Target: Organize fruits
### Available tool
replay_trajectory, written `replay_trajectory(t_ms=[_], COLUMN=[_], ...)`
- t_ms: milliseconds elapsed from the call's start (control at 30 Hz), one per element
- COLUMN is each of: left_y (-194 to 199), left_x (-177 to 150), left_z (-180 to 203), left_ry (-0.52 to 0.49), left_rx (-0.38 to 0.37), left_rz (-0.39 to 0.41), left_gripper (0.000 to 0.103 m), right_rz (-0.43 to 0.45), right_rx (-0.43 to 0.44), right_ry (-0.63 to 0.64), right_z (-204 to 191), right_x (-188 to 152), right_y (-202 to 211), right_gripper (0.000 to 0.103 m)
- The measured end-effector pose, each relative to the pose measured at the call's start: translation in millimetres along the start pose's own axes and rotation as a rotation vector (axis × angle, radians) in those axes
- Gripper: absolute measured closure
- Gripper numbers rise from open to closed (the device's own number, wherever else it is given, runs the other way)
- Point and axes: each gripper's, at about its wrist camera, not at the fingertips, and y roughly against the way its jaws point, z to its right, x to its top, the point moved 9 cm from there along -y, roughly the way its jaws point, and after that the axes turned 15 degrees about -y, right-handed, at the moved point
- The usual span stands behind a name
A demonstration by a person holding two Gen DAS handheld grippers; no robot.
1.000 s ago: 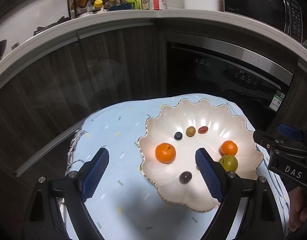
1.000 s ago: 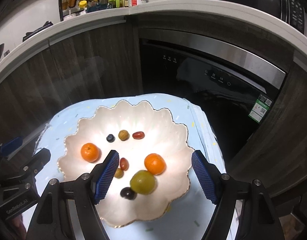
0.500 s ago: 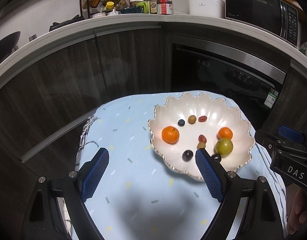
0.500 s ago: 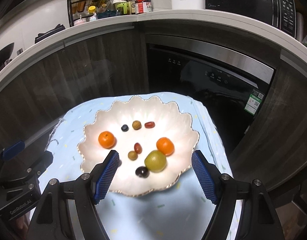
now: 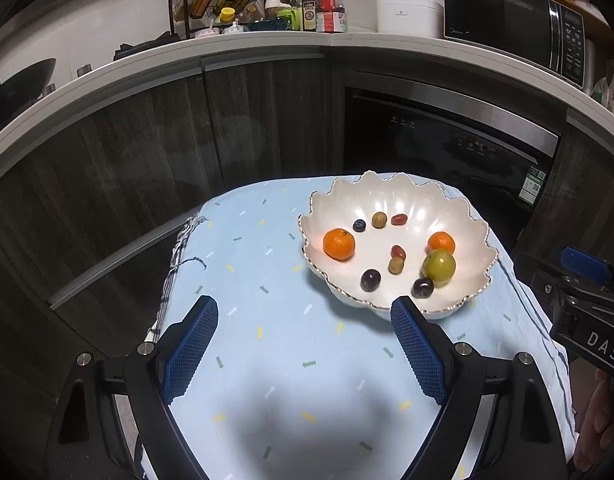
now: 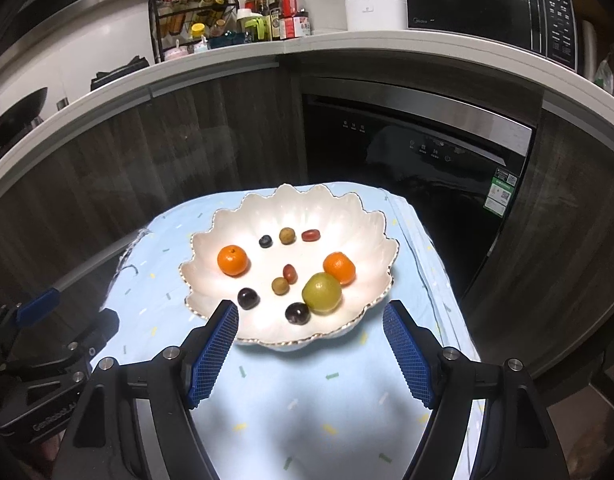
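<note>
A white scalloped bowl (image 5: 459, 220) (image 6: 235, 224) stands on a light blue cloth. In it lie two oranges (image 5: 339, 244) (image 6: 339, 267), a green fruit (image 5: 439, 267) (image 6: 321, 293), two dark grapes (image 5: 370, 280) (image 6: 297, 313), a blueberry (image 6: 265, 241) and several small olive and red fruits. My left gripper (image 5: 303, 344) is open over bare cloth, in front and left of the bowl. My right gripper (image 6: 311, 348) is open just before the bowl's near rim. Nothing is between either pair of fingers.
The blue cloth (image 5: 267, 280) covers a small table with a frayed left edge. Behind it curve dark cabinet fronts and a black built-in appliance (image 6: 419, 152). The counter above holds a bottle rack (image 5: 215, 0), a white pot (image 5: 409, 16) and a microwave (image 5: 515, 24).
Both grippers have drawn back from the bowl, which now looks smaller and farther off. More cloth shows in front. The fruits have not moved and both grippers stay open.
</note>
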Motion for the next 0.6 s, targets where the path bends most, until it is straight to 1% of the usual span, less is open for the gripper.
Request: replay_trajectory(t_ms=[233,300,467,600], left_y=[13,17,26,34], left_x=[-14,-19,-28,-36], left_z=[4,6,7,8], left_ry=[0.0,-0.002,-0.005,0.005], left_rx=[0.007,0.014,0.028,0.027], left_rz=[0.007,0.011,0.023,0.032], left_gripper=[0.014,0.014,0.014,0.014], right_rz=[0.062,0.067,0.087,0.094], right_rx=[0.007,0.016,0.004,0.004], right_ry=[0.028,0.026,0.037,0.04], right_z=[-2,-2,2,3], right_x=[-11,-17,-26,-34], right_y=[24,29,38,45], right_gripper=[0.027,0.027,0.027,0.027])
